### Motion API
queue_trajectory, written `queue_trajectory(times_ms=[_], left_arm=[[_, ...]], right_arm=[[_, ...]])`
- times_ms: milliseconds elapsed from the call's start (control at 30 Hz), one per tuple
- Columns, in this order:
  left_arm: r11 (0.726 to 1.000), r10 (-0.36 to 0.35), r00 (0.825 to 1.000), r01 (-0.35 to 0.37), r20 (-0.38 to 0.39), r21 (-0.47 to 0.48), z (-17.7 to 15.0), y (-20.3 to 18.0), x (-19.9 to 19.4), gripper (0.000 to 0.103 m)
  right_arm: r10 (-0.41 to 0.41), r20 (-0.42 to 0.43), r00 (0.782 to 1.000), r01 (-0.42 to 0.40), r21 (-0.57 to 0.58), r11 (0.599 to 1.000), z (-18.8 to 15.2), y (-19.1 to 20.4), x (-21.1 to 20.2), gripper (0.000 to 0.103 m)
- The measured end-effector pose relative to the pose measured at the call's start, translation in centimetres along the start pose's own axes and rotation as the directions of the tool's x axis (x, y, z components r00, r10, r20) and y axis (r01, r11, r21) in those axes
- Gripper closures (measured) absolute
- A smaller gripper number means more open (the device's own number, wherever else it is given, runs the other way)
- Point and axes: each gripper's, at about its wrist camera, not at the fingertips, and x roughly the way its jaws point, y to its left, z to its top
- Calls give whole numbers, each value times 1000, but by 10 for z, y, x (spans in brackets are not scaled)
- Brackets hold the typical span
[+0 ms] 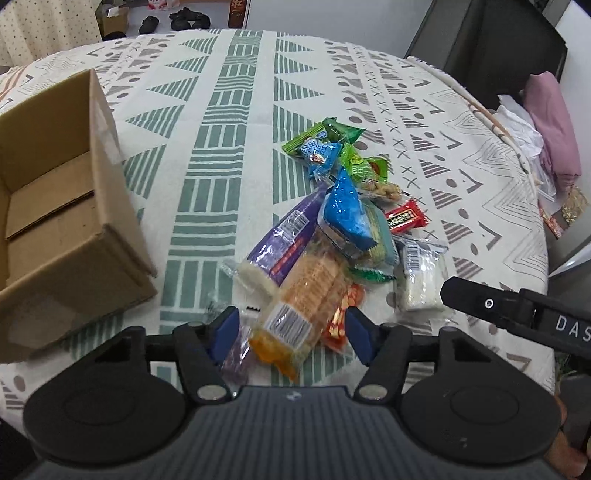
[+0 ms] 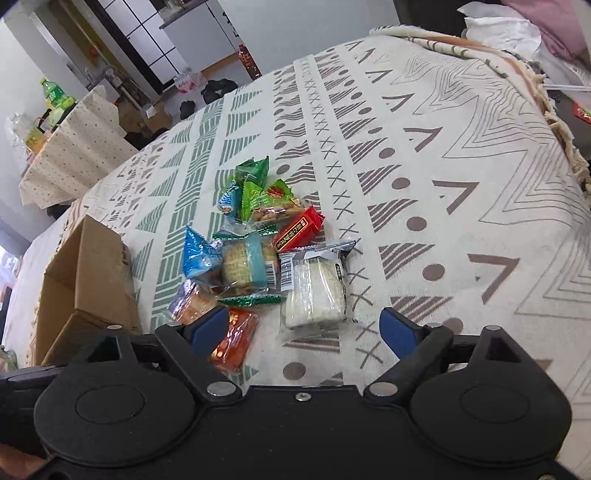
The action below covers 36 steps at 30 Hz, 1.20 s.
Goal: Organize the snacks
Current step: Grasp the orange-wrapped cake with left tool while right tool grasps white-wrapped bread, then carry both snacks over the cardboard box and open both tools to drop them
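A pile of wrapped snacks [image 1: 332, 206] lies on the patterned tablecloth; it also shows in the right wrist view [image 2: 258, 251]. My left gripper [image 1: 291, 328] is open, its blue pads on either side of an orange cracker pack [image 1: 303, 291] that lies over a purple pack [image 1: 284, 240]. My right gripper [image 2: 299, 328] is open just in front of a white cake pack [image 2: 314, 288], with an orange-red packet [image 2: 232, 339] by its left pad. An open, empty cardboard box [image 1: 62, 221] stands to the left of the pile; it also shows in the right wrist view [image 2: 85, 280].
The table's right edge [image 1: 517, 147] drops off to pink and white cloth [image 1: 546, 125]. A second cloth-covered table with bottles [image 2: 55, 99] stands far left in the right wrist view. Shoes lie on the floor [image 1: 184, 18] beyond the far edge.
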Motion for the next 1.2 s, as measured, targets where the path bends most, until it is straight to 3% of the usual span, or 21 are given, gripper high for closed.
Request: queue_trajectory(times_ms=[100,267,500,667,1033,1200], left_arm=[[1000,-6,1000,6,-18,-5,2,-2,10,45],[999,-20,998,18,-61,-31,3,-3,22,60],[998,-15,999,12,-49,-55,3,-2,19,69],[998,-27,999,26,-17,-62,2,-3,8,73],[997,-29,996,34,80,-72,2,-1,-35,80],[996,-28,989,39,143,-74,3,2,-65,80]], right_arm=[[4,-8,1000,-4,-1,1000,5,-1,10,18],[-16,-28,999,16,-14,1000,11,-4,27,24],[-33,-33,999,31,-73,997,18,3,44,29],[-52,-101,994,43,-89,995,12,0,56,53],[-11,-18,1000,10,-62,998,13,-1,23,58],[55,40,998,-52,-60,997,15,8,5,58]])
